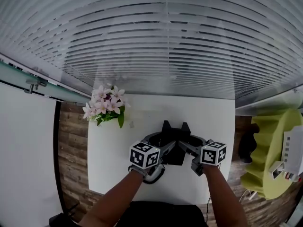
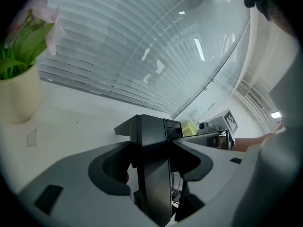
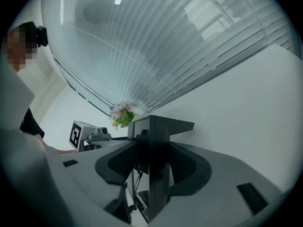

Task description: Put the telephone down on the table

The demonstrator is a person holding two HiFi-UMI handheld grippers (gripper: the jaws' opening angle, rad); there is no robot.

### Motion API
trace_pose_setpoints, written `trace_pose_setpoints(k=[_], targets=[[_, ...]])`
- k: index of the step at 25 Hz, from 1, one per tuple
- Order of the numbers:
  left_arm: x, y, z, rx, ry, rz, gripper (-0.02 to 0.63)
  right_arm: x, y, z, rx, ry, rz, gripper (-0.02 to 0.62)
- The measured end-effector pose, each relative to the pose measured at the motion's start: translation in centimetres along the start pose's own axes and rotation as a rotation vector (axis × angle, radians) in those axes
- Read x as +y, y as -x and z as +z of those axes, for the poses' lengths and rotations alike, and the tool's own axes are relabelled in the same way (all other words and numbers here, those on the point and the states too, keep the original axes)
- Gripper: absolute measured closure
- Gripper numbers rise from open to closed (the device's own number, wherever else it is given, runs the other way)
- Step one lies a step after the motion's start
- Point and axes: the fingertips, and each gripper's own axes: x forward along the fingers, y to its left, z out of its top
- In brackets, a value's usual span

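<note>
You have two grippers low in the centre of the head view: the left gripper (image 1: 164,144) and the right gripper (image 1: 185,144). Each carries one marker cube, so two in all: the left cube (image 1: 144,156) and the right cube (image 1: 213,153). Between their fingers there is one black telephone (image 1: 174,132). You have one white desk (image 1: 208,112). At its upper left are one pot of pink flowers (image 1: 107,107) and one small clear scrap (image 1: 131,124). At the right edge, count one yellow-green wavy object (image 1: 267,157) and one white box (image 1: 294,150).
</note>
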Motion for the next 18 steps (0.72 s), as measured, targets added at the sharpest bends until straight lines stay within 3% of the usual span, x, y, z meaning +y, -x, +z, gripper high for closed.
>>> trace_pose_setpoints(k=[9,13,18], targets=[[0.5,-0.5,-0.1,-0.013,0.014,-0.035,0.328,-0.5,-0.4,0.1,-0.006,-0.012,-0.020,0.368],[1.0,0.5,0.4,-0.022,-0.020,0.000,0.325,-0.5,0.4,0.8,-0.035,0.054,-0.112,0.362],[0.2,4.8,2.6,-0.100,-0.120,0.059,0.325,1.5,3.0,2.9,-0.113,0.202,-0.192,0.362]])
